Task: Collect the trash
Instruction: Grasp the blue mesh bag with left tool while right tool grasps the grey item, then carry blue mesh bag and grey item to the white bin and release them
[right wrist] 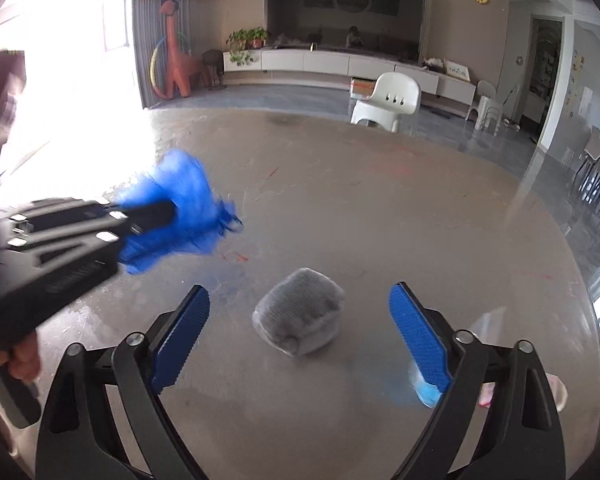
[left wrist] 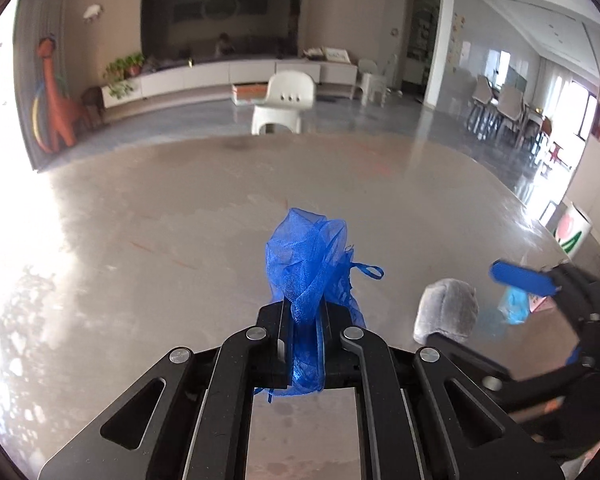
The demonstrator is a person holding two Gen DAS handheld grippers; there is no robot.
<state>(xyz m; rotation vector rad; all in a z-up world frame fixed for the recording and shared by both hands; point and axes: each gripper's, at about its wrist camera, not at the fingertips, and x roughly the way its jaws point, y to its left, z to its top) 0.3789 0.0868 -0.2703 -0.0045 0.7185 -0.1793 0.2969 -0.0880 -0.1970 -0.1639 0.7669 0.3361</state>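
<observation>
Glossy grey table (right wrist: 380, 208): left gripper (left wrist: 305, 320) clamps blue mesh netting (left wrist: 312, 264) aloft; right gripper (right wrist: 296, 320) gapes wide, grey fuzzy pouch (right wrist: 298, 312) between its fingers. Next, I'd judge: close.

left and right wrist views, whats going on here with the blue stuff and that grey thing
A person is clearing trash off a table with a pair of hand-held tongs. The left tongs are shut on a wad of blue mesh, held up above the tabletop. The right tongs are wide open, one finger on each side of a grey fuzzy bundle that sits on the table, not yet gripped. A light blue scrap lies by the right finger.
</observation>
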